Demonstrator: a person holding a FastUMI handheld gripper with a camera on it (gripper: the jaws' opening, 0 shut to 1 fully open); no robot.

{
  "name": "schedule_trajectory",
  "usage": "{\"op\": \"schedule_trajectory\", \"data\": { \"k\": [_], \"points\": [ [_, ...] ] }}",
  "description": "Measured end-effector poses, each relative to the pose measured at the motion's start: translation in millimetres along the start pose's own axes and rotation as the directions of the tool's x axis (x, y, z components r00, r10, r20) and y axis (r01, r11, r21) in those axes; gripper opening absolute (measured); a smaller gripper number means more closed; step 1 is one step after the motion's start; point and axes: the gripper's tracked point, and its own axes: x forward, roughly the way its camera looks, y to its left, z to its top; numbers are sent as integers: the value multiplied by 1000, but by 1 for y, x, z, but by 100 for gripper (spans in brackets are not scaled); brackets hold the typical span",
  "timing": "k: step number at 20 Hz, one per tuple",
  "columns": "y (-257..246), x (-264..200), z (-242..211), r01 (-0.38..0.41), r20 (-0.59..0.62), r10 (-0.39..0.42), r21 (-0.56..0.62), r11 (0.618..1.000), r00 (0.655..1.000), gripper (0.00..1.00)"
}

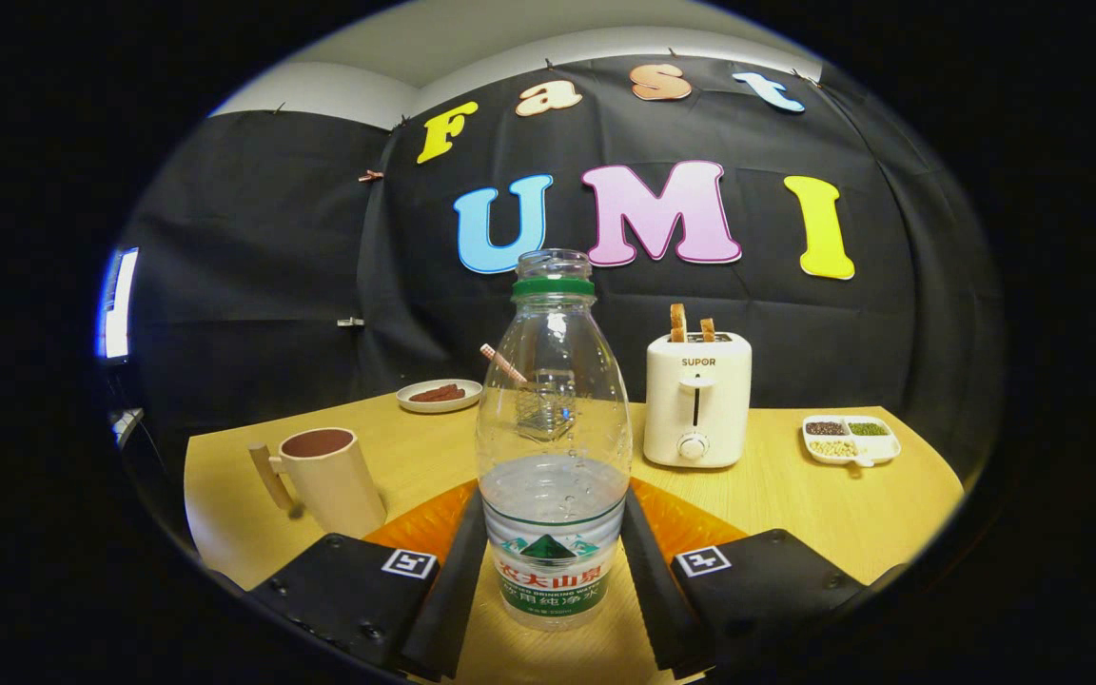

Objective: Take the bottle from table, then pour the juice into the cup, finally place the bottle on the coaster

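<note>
The bottle (553, 438) stands upright between the two fingers of the gripper (553, 571), without a cap and about half full of clear liquid. Both fingers lie against its lower sides, so the gripper looks closed on it, but the bottom of the bottle seems to rest on the counter (795, 504) or just above it; I cannot tell which. An orange coaster (681, 518) lies just behind the bottle, partly hidden by it and by the fingers. The cup (329, 476), beige with a handle, stands near to the left, upright. Farther back are a toaster (697, 400), a small plate (439, 395) and a divided dish (851, 440). I judge that the taking is just happening; pouring and placing on the coaster remain.
</note>
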Motion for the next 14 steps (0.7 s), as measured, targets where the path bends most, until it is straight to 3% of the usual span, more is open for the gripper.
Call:
{"op": "schedule_trajectory", "data": {
  "k": [8,11,14],
  "points": [
    [-5,-2,5,7,0,-7,26,1000,1000,81],
    [-2,-4,7,7,9,-8,30,1000,1000,96],
    [2,-4,6,1,5,-1,45,999,1000,97]
  ]
}}
